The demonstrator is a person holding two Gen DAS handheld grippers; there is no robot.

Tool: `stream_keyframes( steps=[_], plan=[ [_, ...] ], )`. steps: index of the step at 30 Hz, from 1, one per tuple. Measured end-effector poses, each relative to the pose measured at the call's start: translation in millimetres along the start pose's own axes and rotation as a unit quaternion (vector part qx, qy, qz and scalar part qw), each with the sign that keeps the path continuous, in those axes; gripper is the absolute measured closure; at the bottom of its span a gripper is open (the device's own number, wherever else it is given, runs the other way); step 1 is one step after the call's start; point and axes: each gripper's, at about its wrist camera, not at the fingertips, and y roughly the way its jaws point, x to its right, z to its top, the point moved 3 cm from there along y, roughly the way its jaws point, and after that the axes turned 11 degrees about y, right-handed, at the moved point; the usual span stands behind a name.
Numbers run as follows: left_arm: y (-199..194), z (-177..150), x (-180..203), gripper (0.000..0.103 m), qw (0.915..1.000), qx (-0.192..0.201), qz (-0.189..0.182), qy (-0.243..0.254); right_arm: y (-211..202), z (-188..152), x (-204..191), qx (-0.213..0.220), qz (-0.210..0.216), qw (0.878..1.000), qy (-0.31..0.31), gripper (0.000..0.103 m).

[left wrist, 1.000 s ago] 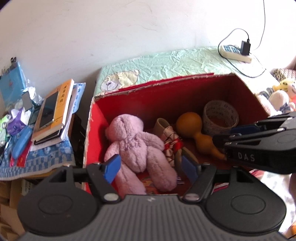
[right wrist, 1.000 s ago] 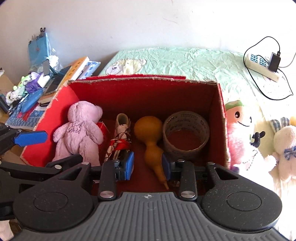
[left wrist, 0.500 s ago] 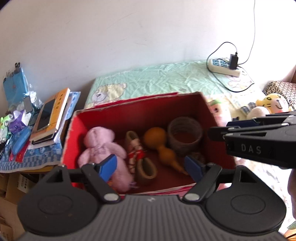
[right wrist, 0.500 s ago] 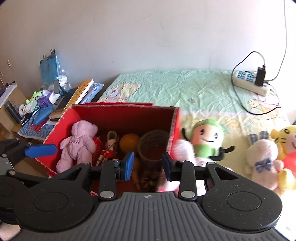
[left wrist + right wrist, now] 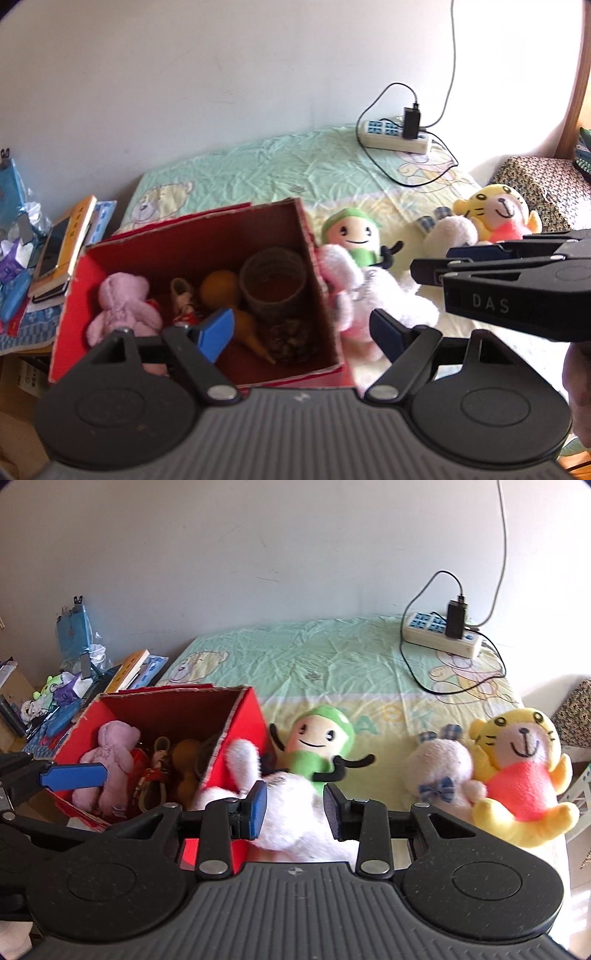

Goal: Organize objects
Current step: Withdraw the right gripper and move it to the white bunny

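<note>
Left gripper (image 5: pixel 301 330): black ribbed body | blue pads | silver screws || Right gripper (image 5: pixel 293 810): likewise, "DAS" marked.

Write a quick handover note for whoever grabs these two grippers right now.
Left gripper: open, holding nothing; its jaws have just been shifting. Right gripper: open, holding nothing, over the white plush.
Red box holds the pink bear, gourd, tape roll, a pinecone and a red-and-white corded item.
Still on the bed: white plush against the box, green-capped doll, small white bunny, yellow tiger.
Left: box those four, probably the white plush first.
</note>
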Motion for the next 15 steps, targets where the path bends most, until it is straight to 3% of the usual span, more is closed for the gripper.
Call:
stream_keyframes(
  steps=[7, 15],
  plan=[
    [1, 6, 39, 0.025, 0.9992, 0.013, -0.032, 0.019, -6, -7, 39, -0.002, -0.011, 1.0, 0.013, 0.067],
    [4, -7, 77, 0.026, 0.9941, 0.037, -0.095, 0.037, 3, -20, 79, -0.02, 0.009, 0.999, 0.023, 0.067]
  ],
)
